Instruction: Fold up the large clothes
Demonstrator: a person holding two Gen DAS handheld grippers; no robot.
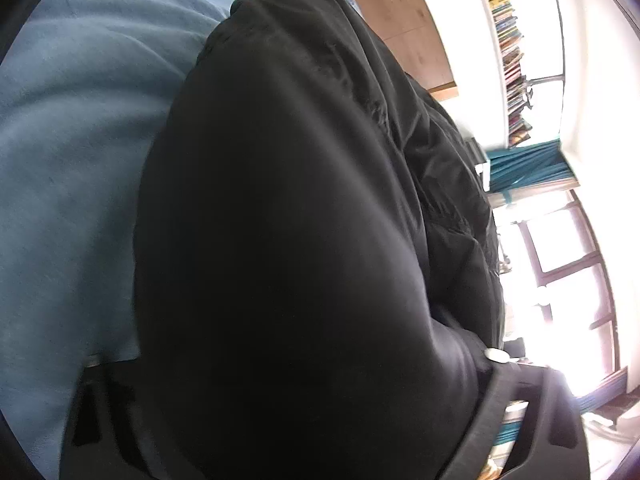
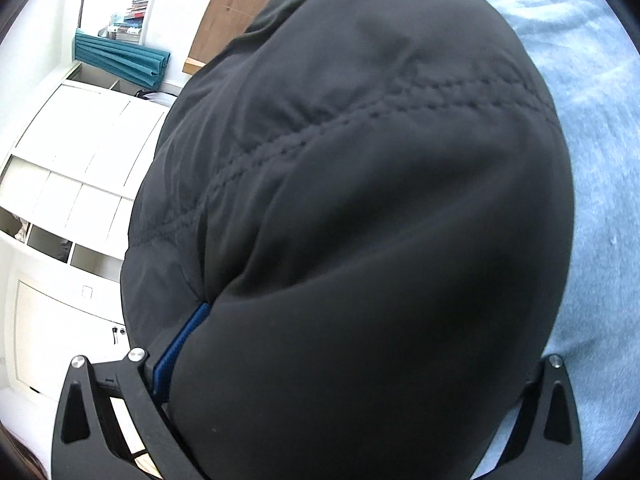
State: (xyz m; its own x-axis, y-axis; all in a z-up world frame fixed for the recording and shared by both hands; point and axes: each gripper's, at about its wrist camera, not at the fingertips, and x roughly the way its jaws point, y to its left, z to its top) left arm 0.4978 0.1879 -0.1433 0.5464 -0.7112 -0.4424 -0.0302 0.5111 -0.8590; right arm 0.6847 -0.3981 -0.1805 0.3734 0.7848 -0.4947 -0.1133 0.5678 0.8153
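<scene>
A large black padded jacket (image 1: 304, 216) fills most of the left wrist view and bulges over my left gripper (image 1: 304, 420), whose fingers (image 1: 516, 412) stand either side of the fabric. In the right wrist view the same jacket (image 2: 360, 200), with a stitched seam and a blue trim strip (image 2: 176, 352), billows over my right gripper (image 2: 340, 392). Its fingers (image 2: 132, 396) flank a thick fold of fabric. Both grippers' fingertips are hidden by the cloth. The jacket hangs over a light blue bedspread (image 1: 72, 152).
The blue bedspread also shows in the right wrist view (image 2: 600, 160). A wooden headboard (image 1: 404, 12), bookshelves (image 1: 512, 60), a teal curtain (image 2: 120, 56), white cabinets (image 2: 72, 184) and bright windows (image 1: 568, 264) lie beyond.
</scene>
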